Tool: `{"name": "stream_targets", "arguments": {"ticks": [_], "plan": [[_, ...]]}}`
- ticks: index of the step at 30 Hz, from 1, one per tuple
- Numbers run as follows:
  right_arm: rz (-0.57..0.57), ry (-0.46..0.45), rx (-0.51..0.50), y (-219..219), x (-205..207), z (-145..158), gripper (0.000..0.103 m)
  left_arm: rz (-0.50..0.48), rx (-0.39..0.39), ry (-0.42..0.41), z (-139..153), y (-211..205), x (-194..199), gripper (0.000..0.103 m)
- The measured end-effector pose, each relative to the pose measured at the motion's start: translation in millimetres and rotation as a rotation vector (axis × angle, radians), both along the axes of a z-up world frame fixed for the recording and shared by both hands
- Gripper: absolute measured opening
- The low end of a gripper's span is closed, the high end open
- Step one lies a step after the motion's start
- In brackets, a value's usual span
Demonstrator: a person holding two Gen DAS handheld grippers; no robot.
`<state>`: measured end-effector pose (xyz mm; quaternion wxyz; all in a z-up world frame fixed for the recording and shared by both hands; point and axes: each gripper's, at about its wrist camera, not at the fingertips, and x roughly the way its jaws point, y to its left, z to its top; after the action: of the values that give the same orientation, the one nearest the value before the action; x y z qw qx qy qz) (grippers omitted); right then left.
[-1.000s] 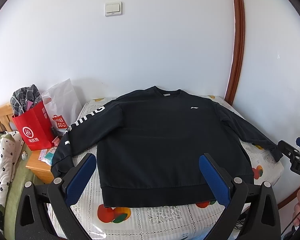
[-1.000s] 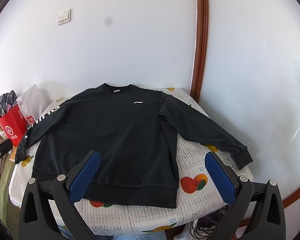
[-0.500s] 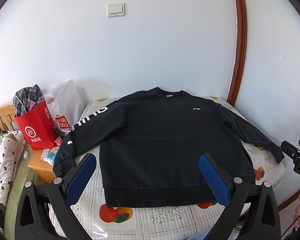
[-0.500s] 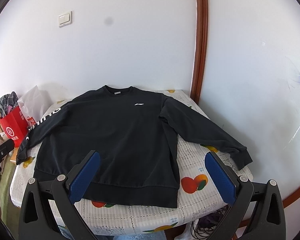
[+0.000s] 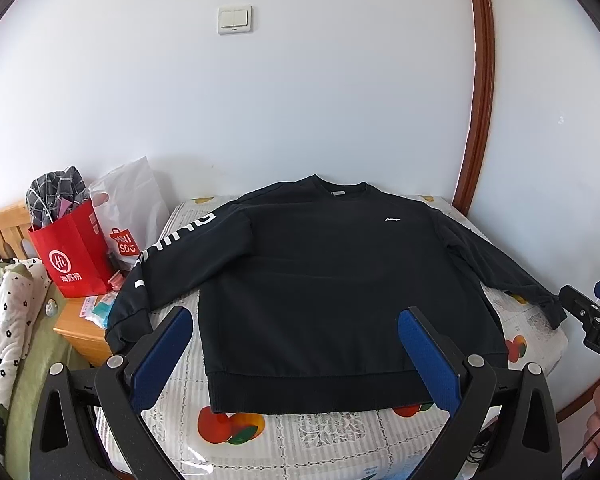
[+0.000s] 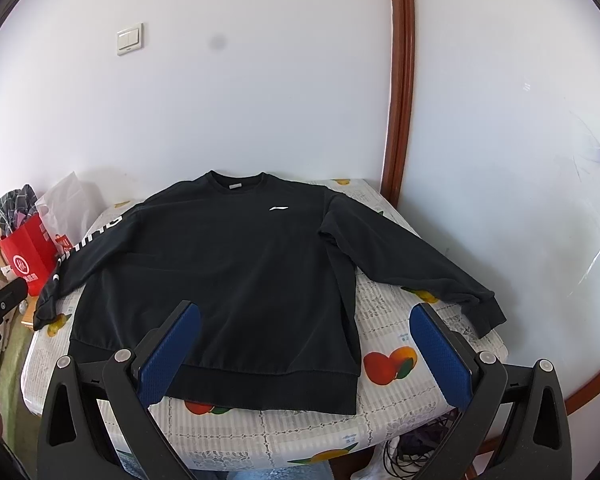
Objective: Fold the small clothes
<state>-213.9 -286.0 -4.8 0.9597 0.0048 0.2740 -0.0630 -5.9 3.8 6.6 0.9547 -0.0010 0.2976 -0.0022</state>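
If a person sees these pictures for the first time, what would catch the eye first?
First the black sweatshirt, spread flat, front up, sleeves out, on the fruit-print tablecloth. Next the red paper bag left of the table. Both the left gripper and the right gripper hang open above the hem.

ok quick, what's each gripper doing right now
left gripper: open, holding nothing, above the black sweatshirt.
right gripper: open, holding nothing.

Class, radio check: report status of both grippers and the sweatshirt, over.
Left gripper open, empty. Right gripper open, empty. Black sweatshirt flat on table, sleeves spread, unfolded. Nothing lying on it.
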Motion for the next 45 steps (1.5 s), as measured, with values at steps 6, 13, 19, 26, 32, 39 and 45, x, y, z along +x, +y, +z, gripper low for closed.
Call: {"name": "stream_targets", "arguments": {"ticks": [6,13,19,26,32,39,45], "plan": [[0.001,-0.001,0.004,-2.4,-2.7,-3.3,0.103,-0.003,-0.01,-0.002,1.0,-1.5,-1.2,0.103],[0.0,-0.005,0.005,-2.6,-3.7,-3.9,0.103,-0.006,-0.014,-0.003,2.1,-1.0,-2.3,0.103],[0.001,-0.008,0.01,-4.7,-7.2,-4.5,0.103,-0.018,-0.029,-0.013,4.3,0.4,-6.5,0.103],[0.012,-0.018,0.002,-4.3,-11.6,-3.0,0.103,-0.027,-0.03,-0.021,6.4,0.9,-8.0,0.103],[0.008,-0.017,0.008,-5.0,-9.3,-3.9,0.103,-0.024,-0.025,-0.017,4.7,1.2,-4.2,0.103],[0.019,-0.013,0.004,-2.7,4.3,-7.3,0.103,0.0,-0.02,0.013,-5.6,11.9,18.7,0.103],[0.047,0.03,0.016,1.6,30.7,-25.2,0.103,0.032,-0.027,0.067,-34.9,37.7,47.7,0.103]]}}
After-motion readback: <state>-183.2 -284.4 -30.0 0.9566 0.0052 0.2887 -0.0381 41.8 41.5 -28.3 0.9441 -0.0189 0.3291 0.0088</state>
